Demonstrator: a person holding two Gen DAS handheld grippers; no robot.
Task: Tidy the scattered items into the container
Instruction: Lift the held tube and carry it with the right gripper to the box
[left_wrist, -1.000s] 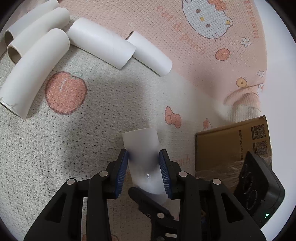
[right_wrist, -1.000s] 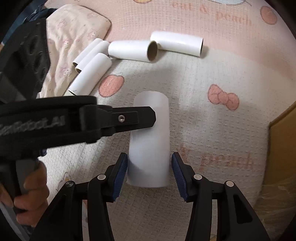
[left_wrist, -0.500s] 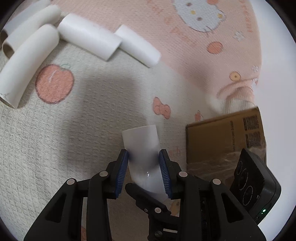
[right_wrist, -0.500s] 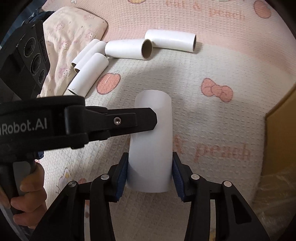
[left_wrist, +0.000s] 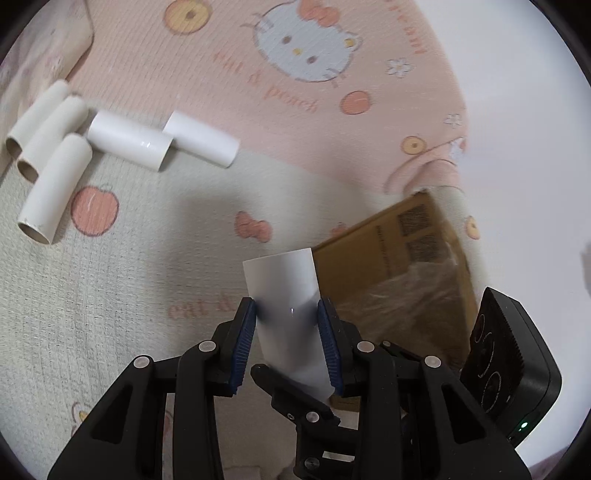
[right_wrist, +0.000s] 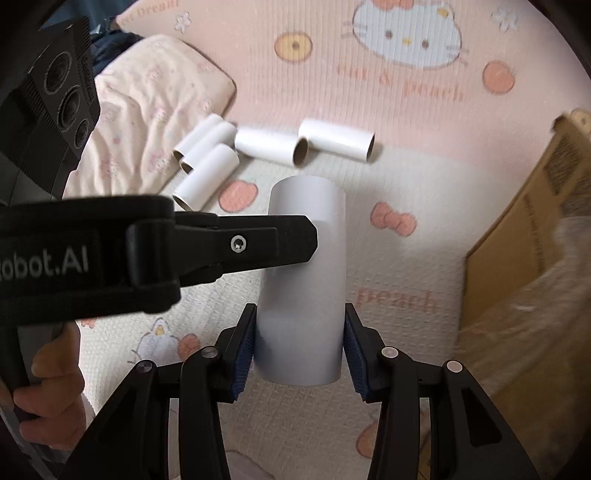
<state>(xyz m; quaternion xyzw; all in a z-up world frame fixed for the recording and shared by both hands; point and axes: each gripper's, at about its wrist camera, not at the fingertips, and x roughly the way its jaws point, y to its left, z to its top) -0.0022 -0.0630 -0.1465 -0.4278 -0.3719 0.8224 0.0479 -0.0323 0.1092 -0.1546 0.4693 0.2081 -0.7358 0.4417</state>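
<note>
Both grippers hold one white tube above the blanket. My left gripper (left_wrist: 286, 341) is shut on the white tube (left_wrist: 286, 295); the right gripper's finger (left_wrist: 291, 391) crosses below it. My right gripper (right_wrist: 298, 345) is shut on the same tube (right_wrist: 304, 280), and the left gripper's finger (right_wrist: 243, 243) clamps it from the left. Several more white tubes (left_wrist: 129, 140) lie in a cluster at the far left, also in the right wrist view (right_wrist: 266, 146). The cardboard box (left_wrist: 391, 266) stands to the right, also in the right wrist view (right_wrist: 532, 221).
A pink and cream Hello Kitty blanket (left_wrist: 295, 110) covers the surface. A folded pale cloth (right_wrist: 147, 107) lies behind the tube cluster. Crinkled clear plastic (left_wrist: 417, 295) lines the box. My hand (right_wrist: 44, 387) grips the left handle.
Both grippers have lifted the tube and carried it right, toward the box. The tube cluster now looks farther away and more of the blanket shows.
</note>
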